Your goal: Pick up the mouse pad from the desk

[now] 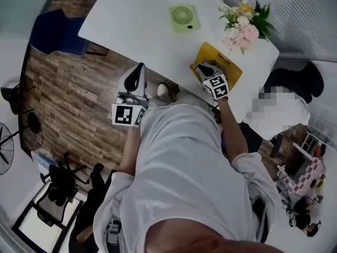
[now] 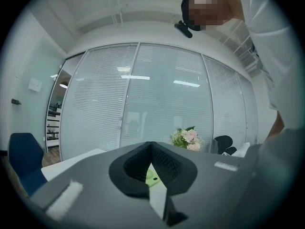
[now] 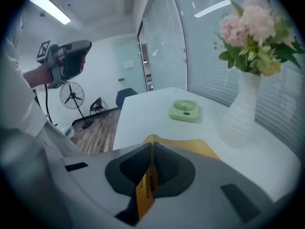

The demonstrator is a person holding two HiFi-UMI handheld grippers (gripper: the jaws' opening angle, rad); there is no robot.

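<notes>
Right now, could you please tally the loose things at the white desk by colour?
Yellow: 1, the mouse pad
Green: 1, the fan
White: 1, the vase of flowers
Total: 3

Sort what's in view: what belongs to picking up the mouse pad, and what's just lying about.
In the job:
mouse pad, clamped in the right gripper jaws; desk.

Lying about:
green fan; vase of flowers; blue chair; left gripper, empty, jaws together.
</notes>
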